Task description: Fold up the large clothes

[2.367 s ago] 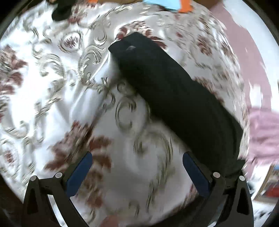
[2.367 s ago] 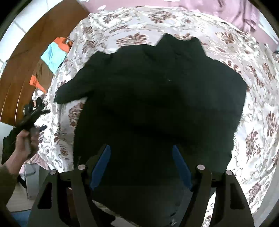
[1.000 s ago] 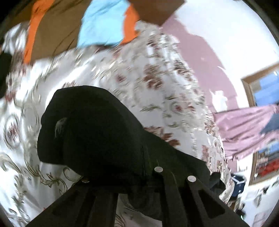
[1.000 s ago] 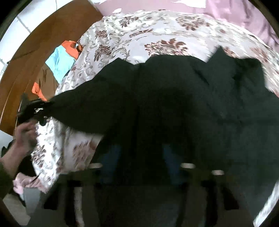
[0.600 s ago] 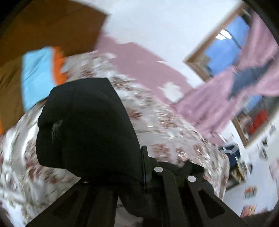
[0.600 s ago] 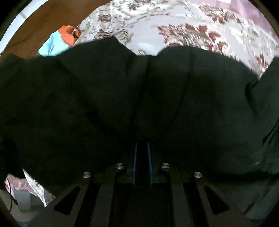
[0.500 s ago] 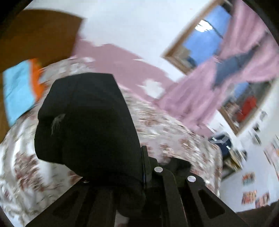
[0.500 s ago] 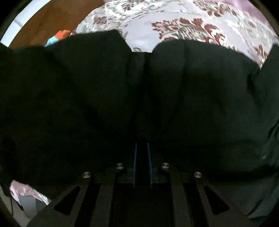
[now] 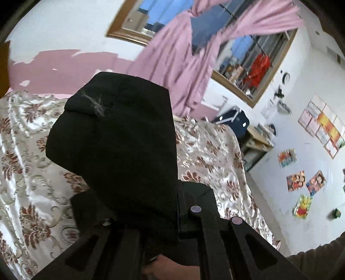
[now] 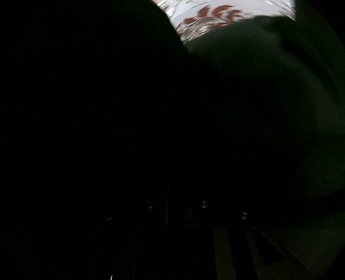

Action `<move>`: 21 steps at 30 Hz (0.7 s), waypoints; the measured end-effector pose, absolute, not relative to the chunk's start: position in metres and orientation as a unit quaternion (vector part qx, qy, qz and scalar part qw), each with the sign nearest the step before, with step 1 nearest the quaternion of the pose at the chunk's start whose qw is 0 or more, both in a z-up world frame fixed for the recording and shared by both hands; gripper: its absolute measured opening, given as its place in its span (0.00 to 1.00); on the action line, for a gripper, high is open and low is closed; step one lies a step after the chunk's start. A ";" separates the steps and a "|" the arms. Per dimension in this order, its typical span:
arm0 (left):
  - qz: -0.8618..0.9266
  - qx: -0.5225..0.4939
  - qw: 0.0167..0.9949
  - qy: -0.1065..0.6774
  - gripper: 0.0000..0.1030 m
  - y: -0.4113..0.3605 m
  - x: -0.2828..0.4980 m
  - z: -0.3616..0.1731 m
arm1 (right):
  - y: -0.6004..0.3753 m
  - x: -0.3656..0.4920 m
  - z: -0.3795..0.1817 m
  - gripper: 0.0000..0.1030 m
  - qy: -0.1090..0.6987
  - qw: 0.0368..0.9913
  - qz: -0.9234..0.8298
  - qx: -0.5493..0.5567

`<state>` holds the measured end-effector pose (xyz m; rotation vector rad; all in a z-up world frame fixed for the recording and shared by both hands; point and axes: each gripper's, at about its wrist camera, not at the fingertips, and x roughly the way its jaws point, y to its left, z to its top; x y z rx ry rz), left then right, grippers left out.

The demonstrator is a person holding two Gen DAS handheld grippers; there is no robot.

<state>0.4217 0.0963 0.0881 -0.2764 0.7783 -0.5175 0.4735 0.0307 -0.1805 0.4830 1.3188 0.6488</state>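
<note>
The garment is a large black jacket. In the left wrist view its sleeve end [image 9: 120, 150] stands up in front of the lens, with a tuft of lint near the cuff. My left gripper [image 9: 172, 213] is shut on this sleeve and holds it lifted above the bed [image 9: 32, 172]. In the right wrist view the black jacket [image 10: 248, 107] fills almost the whole dark frame. My right gripper [image 10: 175, 206] is shut on the jacket fabric; its fingers are barely visible in the dark.
The bed has a white cover with red-brown floral pattern, also showing in the right wrist view [image 10: 215, 17]. Pink curtains [image 9: 183, 60] hang by a window. A wall with posters [image 9: 301, 178] and a desk [image 9: 256, 137] stand at the right of the bed.
Both grippers shut on the jacket and lifted it. My left gripper has swung up, from facing the bed to facing the room. The jacket now covers nearly all of the right view.
</note>
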 end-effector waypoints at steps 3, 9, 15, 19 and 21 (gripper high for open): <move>-0.256 -0.119 0.878 0.386 0.05 0.067 0.427 0.079 | 0.013 0.465 -0.168 0.09 0.578 0.719 0.303 0.240; -0.267 -0.086 0.865 0.416 0.05 0.016 0.428 0.040 | -0.073 0.443 -0.148 0.09 0.558 0.739 0.270 0.264; -0.261 -0.024 0.854 0.450 0.06 -0.032 0.424 -0.015 | -0.183 0.404 -0.127 0.09 0.556 0.766 0.199 0.254; -0.271 0.041 0.844 0.461 0.06 -0.069 0.415 -0.050 | -0.240 0.372 -0.112 0.09 0.553 0.780 0.159 0.247; -0.279 0.072 0.836 0.468 0.06 -0.087 0.407 -0.064 | -0.262 0.365 -0.107 0.09 0.550 0.783 0.146 0.250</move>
